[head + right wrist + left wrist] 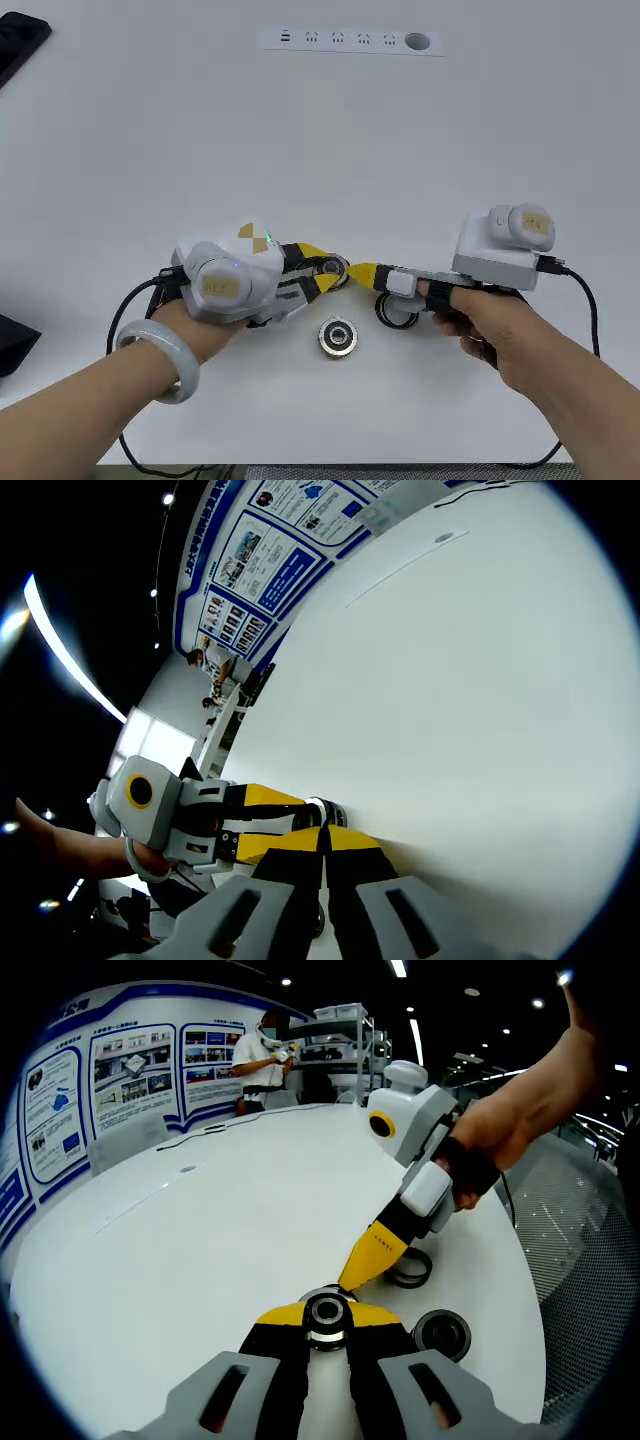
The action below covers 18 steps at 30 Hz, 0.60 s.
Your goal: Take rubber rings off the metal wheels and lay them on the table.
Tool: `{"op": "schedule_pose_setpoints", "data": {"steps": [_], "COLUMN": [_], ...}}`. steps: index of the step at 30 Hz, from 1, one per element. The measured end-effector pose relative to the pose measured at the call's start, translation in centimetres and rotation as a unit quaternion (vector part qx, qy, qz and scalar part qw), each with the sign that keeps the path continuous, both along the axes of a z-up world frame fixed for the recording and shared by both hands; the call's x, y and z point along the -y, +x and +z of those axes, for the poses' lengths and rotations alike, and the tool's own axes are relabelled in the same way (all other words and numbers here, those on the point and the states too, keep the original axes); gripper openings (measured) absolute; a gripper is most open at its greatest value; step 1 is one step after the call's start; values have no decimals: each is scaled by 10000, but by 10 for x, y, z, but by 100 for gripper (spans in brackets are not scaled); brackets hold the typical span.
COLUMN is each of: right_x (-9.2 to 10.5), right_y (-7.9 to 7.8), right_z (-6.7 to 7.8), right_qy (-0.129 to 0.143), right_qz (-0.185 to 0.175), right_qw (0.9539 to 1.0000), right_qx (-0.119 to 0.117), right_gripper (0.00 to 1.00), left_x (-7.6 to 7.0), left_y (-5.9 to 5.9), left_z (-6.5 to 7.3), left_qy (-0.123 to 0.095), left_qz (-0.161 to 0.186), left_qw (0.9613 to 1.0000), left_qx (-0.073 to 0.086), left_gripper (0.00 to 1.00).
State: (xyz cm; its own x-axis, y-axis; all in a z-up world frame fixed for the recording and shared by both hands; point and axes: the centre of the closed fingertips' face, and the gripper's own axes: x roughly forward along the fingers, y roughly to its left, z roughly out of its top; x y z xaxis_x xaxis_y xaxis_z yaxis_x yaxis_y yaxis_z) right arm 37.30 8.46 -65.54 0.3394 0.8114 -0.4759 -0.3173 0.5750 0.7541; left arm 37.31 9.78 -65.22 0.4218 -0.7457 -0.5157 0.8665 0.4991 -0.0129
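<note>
Since its rubber ring looks not yet stripped, one wheel point(326, 1317) sits clamped between the jaws of the left tool point(320, 267), which steadies it so the other hand can work on it. The right tool point(362, 272) comes in from 3 o'clock with its jaws pressed together, and its yellow tip touches the wheel's rim. I judge it is serving as a pick to lift the rubber. Whether any rubber is nipped between those jaws is too small to tell.

At 4 o'clock from the wheel a loose ring point(393, 312) lies flat on the bench point(300, 150), partly under the right tool's body, so at least one ring is done. At 6 o'clock a second wheel point(338, 337) rests on the bench, near both tools but touching neither. Its dark outer band suggests its ring is on, so it is probably next. Far off at 12 o'clock a power strip point(350, 41) lies well apart from the work.
</note>
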Motion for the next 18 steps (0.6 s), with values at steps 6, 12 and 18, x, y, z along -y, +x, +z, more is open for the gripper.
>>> {"op": "schedule_pose_setpoints", "data": {"steps": [6, 12, 18], "right_x": [-1, -4, -7], "right_y": [1, 2, 0], "right_z": [1, 2, 6], "right_qy": [34, 30, 67], "right_qz": [-4, 38, 74], "right_qw": [10000, 10000, 9999], "right_qx": [7, 37, 62], "right_gripper": [2, 1, 1], "left_x": [0, -1, -2], "left_y": [0, 0, 0], "left_z": [0, -1, -1], "left_qy": [6, 10, 5], "left_qz": [-6, -2, 7], "left_qw": [10000, 10000, 10000], "left_qx": [6, 10, 20], "left_gripper": [14, 14, 14]}}
